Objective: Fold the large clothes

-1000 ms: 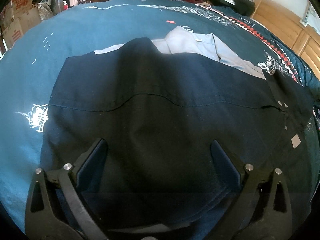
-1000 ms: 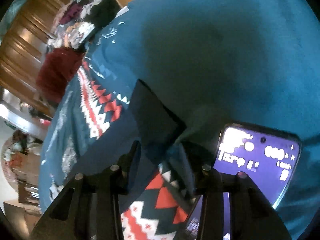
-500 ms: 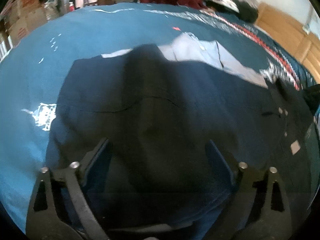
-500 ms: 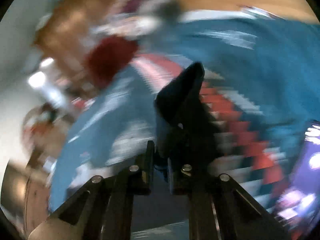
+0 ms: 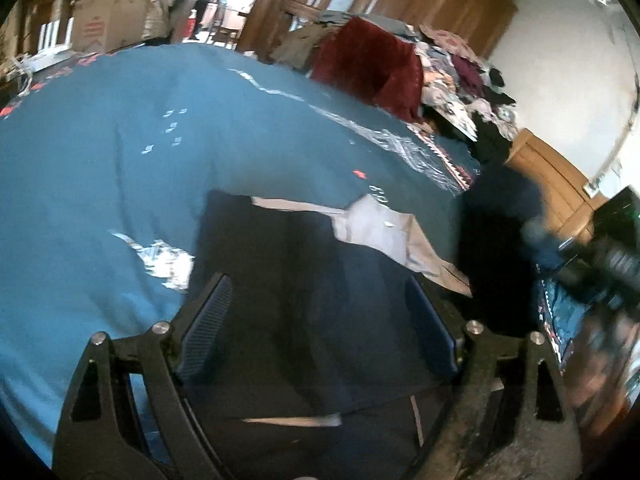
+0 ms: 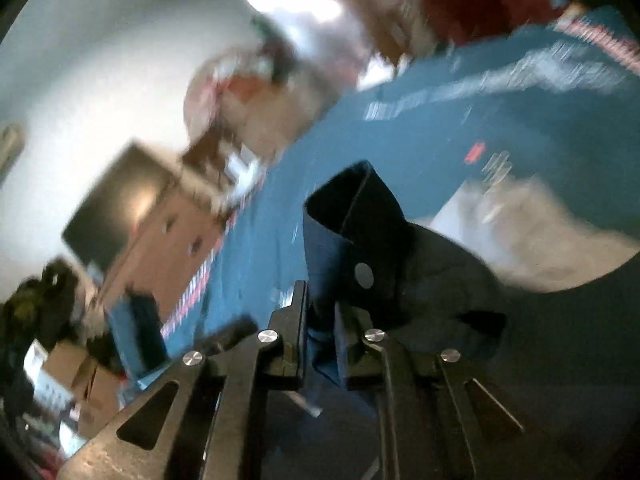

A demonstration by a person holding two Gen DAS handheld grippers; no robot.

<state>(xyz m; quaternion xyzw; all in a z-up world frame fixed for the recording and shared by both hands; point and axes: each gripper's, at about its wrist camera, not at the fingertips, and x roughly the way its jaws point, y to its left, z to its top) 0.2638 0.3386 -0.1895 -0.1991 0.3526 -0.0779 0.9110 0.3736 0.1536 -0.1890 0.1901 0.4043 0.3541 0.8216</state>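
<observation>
Right claw: my right claw (image 6: 320,312) is clenched on a cuff or corner of the dark navy shirt (image 5: 304,280); a pale button (image 6: 364,274) shows on the pinched strip, which stands up between my fingers.

What changed on the right: a second ago this claw was low by the patterned border of the bedspread, next to a lit phone. Now it is raised and swung round, the view blurred, the fabric lifted off the bed with it.

Left claw: my left claw (image 5: 316,336) is released, jaws wide, hovering over the near part of the shirt and gripping nothing.

What changed on the left: the view has tilted up, so more of the room shows, and the shirt lies lower in the picture.

Where the shirt is: spread on the teal bedspread (image 5: 120,184), with a light grey garment (image 5: 384,232) half under its far edge.

What it means: I judge a fold is under way, the right side being carried across the body of the shirt. The fold is not yet laid down.

Risk: the pinch is narrow, so the strip could slip.
</observation>
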